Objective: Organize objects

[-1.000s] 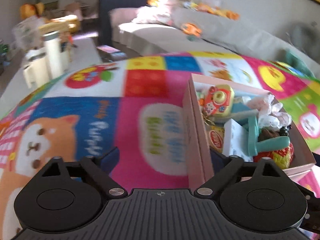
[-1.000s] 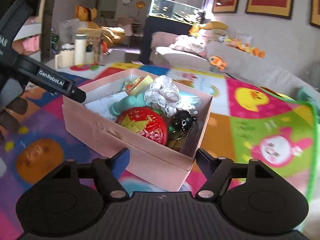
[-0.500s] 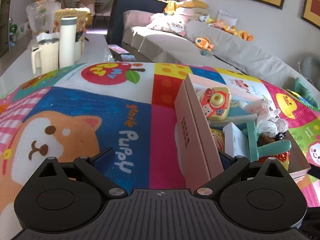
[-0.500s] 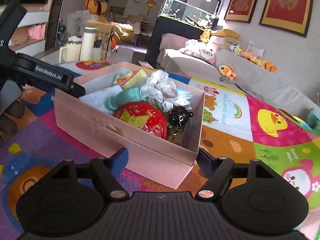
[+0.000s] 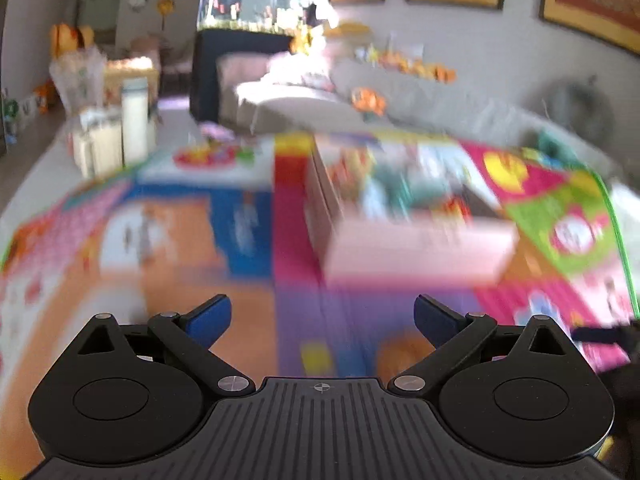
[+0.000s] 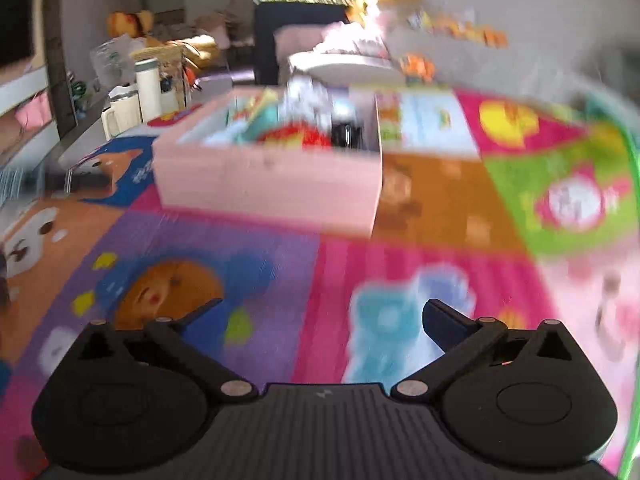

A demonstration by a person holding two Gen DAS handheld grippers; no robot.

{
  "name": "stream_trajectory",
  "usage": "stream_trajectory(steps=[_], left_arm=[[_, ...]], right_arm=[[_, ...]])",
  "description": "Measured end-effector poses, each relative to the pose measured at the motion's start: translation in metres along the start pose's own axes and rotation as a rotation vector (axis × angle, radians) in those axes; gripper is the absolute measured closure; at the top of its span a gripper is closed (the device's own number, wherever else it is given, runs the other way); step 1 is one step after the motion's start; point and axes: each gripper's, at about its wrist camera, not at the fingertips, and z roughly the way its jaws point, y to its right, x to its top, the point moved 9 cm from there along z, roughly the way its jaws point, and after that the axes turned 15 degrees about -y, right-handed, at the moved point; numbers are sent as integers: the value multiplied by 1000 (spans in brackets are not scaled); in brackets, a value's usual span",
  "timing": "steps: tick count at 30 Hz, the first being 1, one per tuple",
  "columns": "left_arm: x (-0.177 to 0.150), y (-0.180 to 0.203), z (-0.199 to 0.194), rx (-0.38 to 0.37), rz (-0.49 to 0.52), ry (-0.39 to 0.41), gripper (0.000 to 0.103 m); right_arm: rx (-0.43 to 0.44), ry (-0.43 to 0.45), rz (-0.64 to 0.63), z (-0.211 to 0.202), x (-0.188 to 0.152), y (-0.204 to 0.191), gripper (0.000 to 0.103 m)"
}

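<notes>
A pink cardboard box (image 5: 416, 252) (image 6: 268, 184) filled with toys stands on the colourful play mat (image 5: 248, 232) (image 6: 256, 248). Both views are blurred by motion. My left gripper (image 5: 322, 320) is open, with only mat between its blue pads; the box lies ahead and to the right, apart from it. My right gripper (image 6: 322, 316) has its jaws opening wide, nothing between them, and the box sits well ahead, apart from the fingers. A red and yellow toy (image 6: 300, 138) shows inside the box.
A white bottle (image 5: 134, 124) (image 6: 148, 88) and a cream jug (image 6: 120, 114) stand on the grey floor past the mat's far left edge. A grey sofa (image 5: 400, 104) with soft toys runs along the back. The mat's green edge (image 6: 632, 320) lies right.
Both grippers let go of the box walls and pulled back toward the near side. The box now rests on the mat farther ahead. Both sets of jaws stand wider.
</notes>
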Motion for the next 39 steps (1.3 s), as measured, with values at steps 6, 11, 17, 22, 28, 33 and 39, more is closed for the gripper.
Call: stream_trajectory(steps=[6, 11, 17, 22, 28, 33, 39], left_arm=[[-43, 19, 20, 187, 55, -78, 1], [-38, 22, 23, 213, 17, -75, 1], [-38, 22, 22, 217, 19, -73, 1], [-38, 22, 22, 217, 19, -73, 1], [-39, 21, 22, 211, 14, -74, 1], [-39, 20, 22, 209, 12, -74, 1], [-39, 21, 22, 210, 13, -75, 1]], right_arm=[[-57, -23, 19, 6, -27, 0, 0], [-3, 13, 39, 13, -22, 10, 0], [-5, 37, 43, 16, -18, 11, 0], [-9, 38, 49, 19, -15, 11, 0], [-6, 37, 50, 18, -15, 13, 0], [-8, 37, 49, 19, -15, 12, 0], [-7, 37, 49, 19, -15, 12, 0]])
